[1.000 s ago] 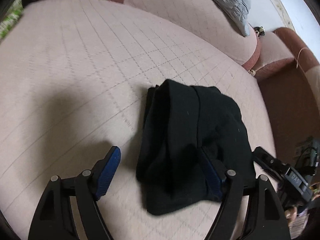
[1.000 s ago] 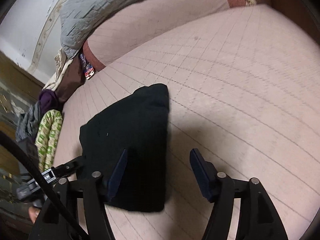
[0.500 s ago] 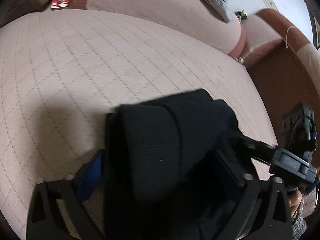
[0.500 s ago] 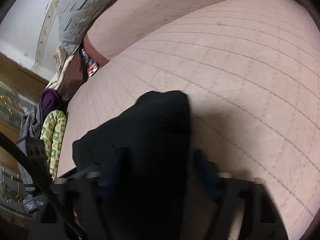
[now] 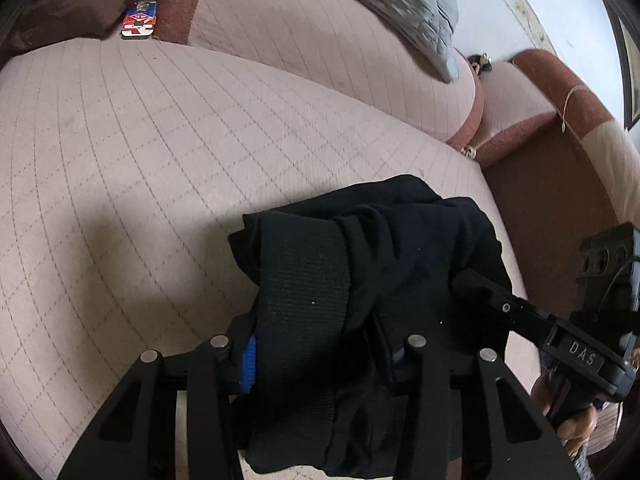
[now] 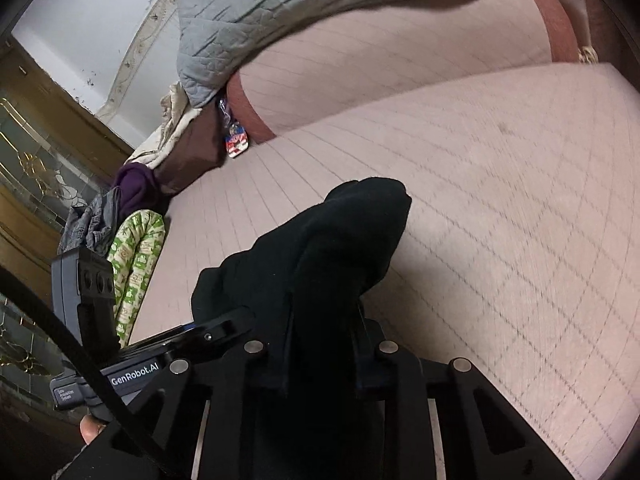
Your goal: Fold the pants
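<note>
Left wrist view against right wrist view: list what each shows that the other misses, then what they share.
Only the left wrist view shows the reddish-brown armrest and the right gripper reaching into the cloth from the side.

Only the right wrist view shows the green patterned cloth, the purple garment and the left gripper from the side.

Both show the black pants bunched between jaws that have just been closing on them, the pink quilted cushion and the grey quilted blanket.

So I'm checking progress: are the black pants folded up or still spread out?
Folded. The black pants form a compact, layered bundle on the sofa cushion, clamped by the left gripper and right gripper, whose jaws have just been closing.
</note>
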Action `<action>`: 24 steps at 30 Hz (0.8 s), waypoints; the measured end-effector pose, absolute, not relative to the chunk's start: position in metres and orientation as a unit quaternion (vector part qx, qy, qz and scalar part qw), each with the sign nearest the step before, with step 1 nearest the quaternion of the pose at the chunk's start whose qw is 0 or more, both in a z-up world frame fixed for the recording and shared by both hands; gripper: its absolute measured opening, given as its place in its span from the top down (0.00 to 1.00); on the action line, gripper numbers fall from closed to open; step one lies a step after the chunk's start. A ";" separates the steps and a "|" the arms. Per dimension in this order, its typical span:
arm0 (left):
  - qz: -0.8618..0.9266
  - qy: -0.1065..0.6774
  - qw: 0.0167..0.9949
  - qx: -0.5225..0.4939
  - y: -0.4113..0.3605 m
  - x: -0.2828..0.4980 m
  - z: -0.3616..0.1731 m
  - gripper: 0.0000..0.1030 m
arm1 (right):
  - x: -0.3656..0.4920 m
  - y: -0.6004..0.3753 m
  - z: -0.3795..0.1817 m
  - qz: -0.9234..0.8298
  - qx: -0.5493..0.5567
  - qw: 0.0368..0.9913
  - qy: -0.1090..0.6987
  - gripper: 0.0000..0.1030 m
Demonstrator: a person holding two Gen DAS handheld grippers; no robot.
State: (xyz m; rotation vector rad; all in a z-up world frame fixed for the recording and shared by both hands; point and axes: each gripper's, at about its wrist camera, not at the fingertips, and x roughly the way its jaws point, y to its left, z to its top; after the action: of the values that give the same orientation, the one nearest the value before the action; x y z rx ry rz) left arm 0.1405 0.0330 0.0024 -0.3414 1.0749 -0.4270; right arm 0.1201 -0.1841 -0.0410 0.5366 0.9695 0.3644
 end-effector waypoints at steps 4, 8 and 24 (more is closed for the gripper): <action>-0.190 0.502 0.831 -0.145 0.028 0.159 0.007 0.57 | 0.139 -0.185 -0.043 0.163 0.254 0.836 0.458 0.77; -0.170 0.523 0.824 -0.135 0.023 0.185 -0.011 0.55 | 0.161 -0.185 -0.060 0.147 0.248 0.832 0.473 0.76; -0.180 0.477 0.830 -0.227 0.065 0.163 0.023 0.40 | 0.116 -0.229 -0.039 0.111 0.288 0.854 0.419 0.40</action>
State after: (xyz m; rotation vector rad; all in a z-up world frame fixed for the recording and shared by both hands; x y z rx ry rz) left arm 0.1633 0.0652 0.0234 -0.4811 1.0118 -0.3824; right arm 0.1162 -0.2292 -0.0388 0.6051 0.8816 0.2330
